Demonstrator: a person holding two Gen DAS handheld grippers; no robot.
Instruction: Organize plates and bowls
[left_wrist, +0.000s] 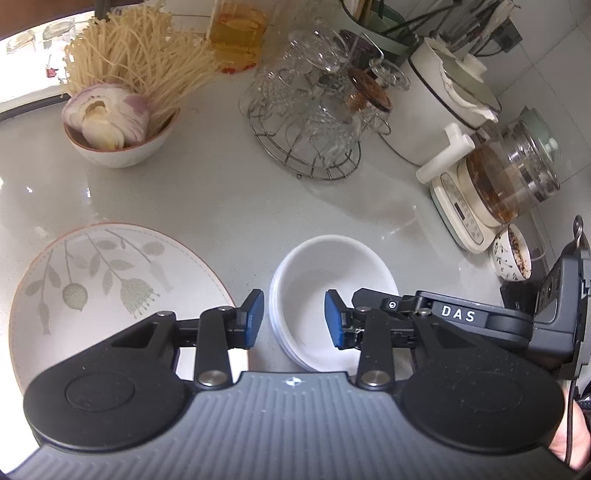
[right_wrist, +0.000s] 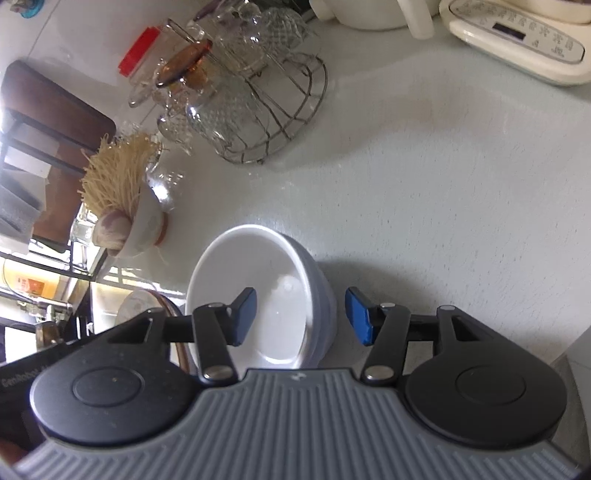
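A stack of white bowls (left_wrist: 328, 273) sits on the pale counter; it also shows in the right wrist view (right_wrist: 258, 266). A large leaf-patterned plate (left_wrist: 103, 280) lies to its left. My left gripper (left_wrist: 295, 319) is open, its two blue pads astride the stack's left rim. My right gripper (right_wrist: 301, 315) is open, astride the stack's right rim, one pad inside the top bowl and one outside. Its body (left_wrist: 458, 317) reaches in from the right in the left wrist view. Neither gripper holds anything.
A bowl with garlic and noodles (left_wrist: 118, 133) stands at the back left. A wire rack of glassware (left_wrist: 314, 122) stands behind the stack. A white pot (left_wrist: 439, 99), a kettle on its base (left_wrist: 506, 177) and a small patterned cup (left_wrist: 511, 258) line the right side.
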